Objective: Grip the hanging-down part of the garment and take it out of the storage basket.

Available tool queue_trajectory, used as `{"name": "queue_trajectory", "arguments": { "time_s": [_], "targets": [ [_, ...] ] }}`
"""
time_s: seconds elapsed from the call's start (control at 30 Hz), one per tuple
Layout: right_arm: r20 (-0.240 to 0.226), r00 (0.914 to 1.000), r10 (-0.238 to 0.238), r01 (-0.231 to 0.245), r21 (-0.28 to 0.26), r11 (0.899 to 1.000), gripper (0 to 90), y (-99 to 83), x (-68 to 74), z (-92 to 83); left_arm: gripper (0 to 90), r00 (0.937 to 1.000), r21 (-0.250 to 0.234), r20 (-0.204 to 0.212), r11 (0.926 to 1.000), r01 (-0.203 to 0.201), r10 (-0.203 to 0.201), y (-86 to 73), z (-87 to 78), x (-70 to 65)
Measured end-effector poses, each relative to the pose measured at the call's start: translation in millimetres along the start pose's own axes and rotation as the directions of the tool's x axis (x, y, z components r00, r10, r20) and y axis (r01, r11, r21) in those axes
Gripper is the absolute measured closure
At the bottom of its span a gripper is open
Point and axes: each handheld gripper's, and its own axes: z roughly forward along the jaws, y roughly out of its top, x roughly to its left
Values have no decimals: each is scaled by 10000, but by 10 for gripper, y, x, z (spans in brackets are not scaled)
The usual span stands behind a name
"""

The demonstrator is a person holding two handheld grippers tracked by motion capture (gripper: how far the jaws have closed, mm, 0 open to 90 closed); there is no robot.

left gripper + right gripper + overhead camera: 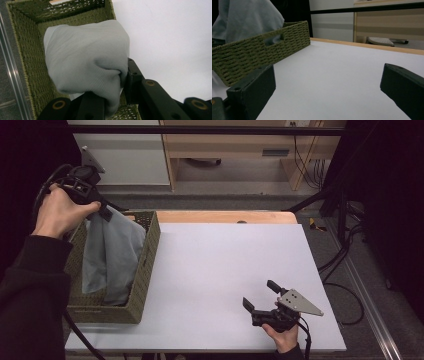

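Observation:
A grey cloth (111,251) hangs from my left gripper (103,212), which is shut on its top edge above the far end of a green woven basket (146,270). The cloth's lower part still rests inside the basket. In the left gripper view the cloth (87,65) bunches between the two black jaws, with the basket (27,57) below it. My right gripper (261,296) rests on the white table (215,260) at the front right, open and holding nothing. In the right gripper view the basket (259,47) and the raised cloth (247,17) stand at the left.
The basket sits at the table's left edge. A wooden strip (225,216) runs along the table's far edge. Behind it stand a wooden shelf unit (235,150) and cables (345,260) on the floor at the right.

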Motion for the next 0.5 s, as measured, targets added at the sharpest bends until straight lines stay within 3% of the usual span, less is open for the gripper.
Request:
{"name": "queue_trajectory", "arguments": {
  "time_s": [0.3, 0.5],
  "targets": [
    [-559, 9984, -35, 29, -106, 9999, 4, 166, 136, 223, 795, 10000, -241, -12, 9997, -55, 55, -29, -195, -8],
    [-1243, 9922, -102, 85, -139, 9999, 10, 321, 335, 535, 795, 10000, -332, -42, 9994, 17, -18, -36, -241, 10]
  ]
}}
